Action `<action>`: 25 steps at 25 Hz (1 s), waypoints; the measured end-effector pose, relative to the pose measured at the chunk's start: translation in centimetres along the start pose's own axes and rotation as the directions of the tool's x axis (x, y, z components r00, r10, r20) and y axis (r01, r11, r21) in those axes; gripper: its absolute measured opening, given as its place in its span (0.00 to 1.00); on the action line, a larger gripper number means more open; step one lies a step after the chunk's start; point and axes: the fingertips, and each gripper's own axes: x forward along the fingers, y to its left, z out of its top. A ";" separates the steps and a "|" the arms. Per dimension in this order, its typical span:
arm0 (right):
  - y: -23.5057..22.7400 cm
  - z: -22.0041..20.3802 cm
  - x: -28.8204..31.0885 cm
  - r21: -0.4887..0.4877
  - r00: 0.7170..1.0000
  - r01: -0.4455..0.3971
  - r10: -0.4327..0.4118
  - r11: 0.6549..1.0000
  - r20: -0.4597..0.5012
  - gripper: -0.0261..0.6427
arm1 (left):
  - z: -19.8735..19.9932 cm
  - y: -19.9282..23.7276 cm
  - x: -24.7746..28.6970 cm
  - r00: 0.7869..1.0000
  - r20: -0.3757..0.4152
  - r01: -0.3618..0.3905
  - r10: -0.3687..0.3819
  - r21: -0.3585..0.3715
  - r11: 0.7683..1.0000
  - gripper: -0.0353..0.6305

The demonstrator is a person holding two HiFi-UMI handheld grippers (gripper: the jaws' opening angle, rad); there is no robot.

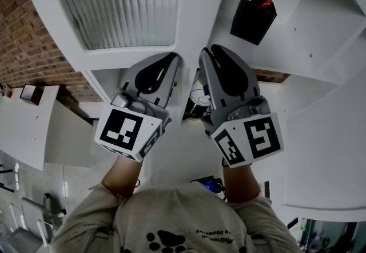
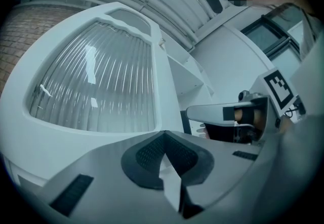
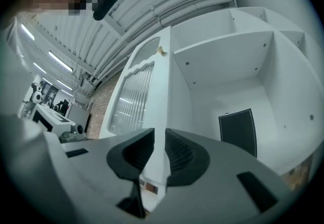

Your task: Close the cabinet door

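Observation:
The white cabinet door [image 1: 194,6] with a ribbed glass pane [image 1: 120,0] stands open, its free edge running down between my two grippers. My left gripper [image 1: 171,60] is shut and empty, its tips against the door's lower frame. In the left gripper view the door [image 2: 91,86] fills the left side and the left gripper [image 2: 163,134] has its pads meeting. My right gripper [image 1: 209,54] sits just right of the door edge. The right gripper view shows the door [image 3: 152,91] edge-on between the pads of the right gripper [image 3: 159,134], which close on it.
The open cabinet [image 3: 228,40] has white shelves; a black box [image 1: 251,17] with pens stands in one compartment, also seen as the black box [image 3: 238,132]. A brick wall [image 1: 23,34] is at the left, and a white table [image 1: 23,126] stands below it.

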 end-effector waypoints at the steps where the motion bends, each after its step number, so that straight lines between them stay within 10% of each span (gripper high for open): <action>1: 0.1 0.1 -0.2 -0.001 1.000 0.007 -0.007 1.000 -0.001 0.15 | 0.1 0.0 0.0 1.000 0.004 0.001 -0.001 0.011 1.000 0.06; 25: 5.7 2.3 -6.7 -0.028 0.996 0.090 -0.090 0.996 0.019 0.07 | 4.7 -5.5 -7.4 0.999 0.046 -0.006 0.002 0.097 0.995 0.06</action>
